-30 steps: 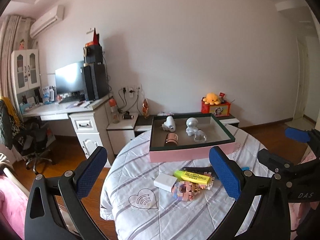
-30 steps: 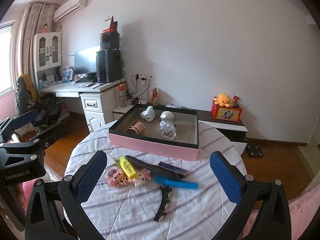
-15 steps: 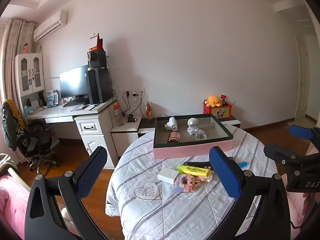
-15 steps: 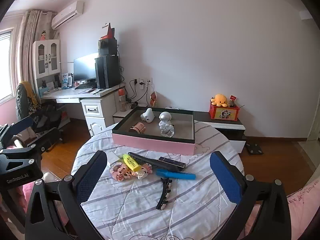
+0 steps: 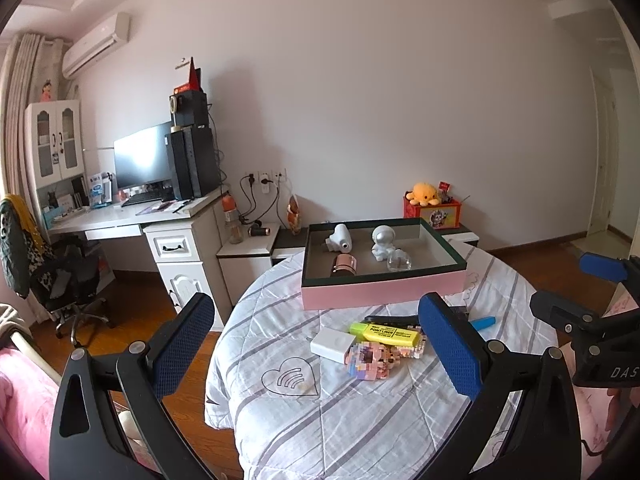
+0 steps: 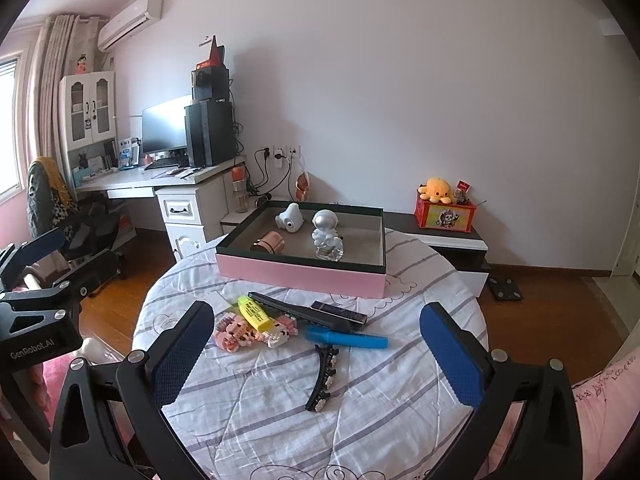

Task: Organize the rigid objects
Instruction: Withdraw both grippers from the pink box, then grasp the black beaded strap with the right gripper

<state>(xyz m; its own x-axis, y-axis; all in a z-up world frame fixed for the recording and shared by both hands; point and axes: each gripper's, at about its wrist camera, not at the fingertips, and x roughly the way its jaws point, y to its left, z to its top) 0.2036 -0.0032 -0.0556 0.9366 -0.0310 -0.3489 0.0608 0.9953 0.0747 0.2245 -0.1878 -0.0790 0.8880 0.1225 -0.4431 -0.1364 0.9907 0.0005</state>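
Note:
A pink box [image 5: 382, 293] [image 6: 300, 274] with a dark rim sits at the far side of the round table [image 5: 320, 432]. It holds a white camera [image 6: 289, 218], a silver astronaut figure [image 6: 325, 226], a glass piece and a copper cylinder [image 6: 269, 243]. In front of it lie a yellow highlighter [image 5: 386, 333] [image 6: 254, 313], a white charger [image 5: 331, 345], a pink block figure [image 5: 370, 362] [image 6: 236, 332], a blue marker [image 6: 346, 339], a dark remote [image 6: 308, 311] and a black hair clip [image 6: 322, 378]. My left gripper [image 5: 320, 352] and right gripper [image 6: 316, 360] hover open above the near table, holding nothing.
A white desk [image 5: 132, 216] with a monitor and black tower stands at the left, with an office chair [image 5: 52, 276] beside it. A low cabinet behind the table carries a red box with an orange plush [image 6: 438, 192]. Wooden floor surrounds the table.
Both grippers have pulled back and up from the table, so the table and box look smaller and farther. Nothing on the table has moved.

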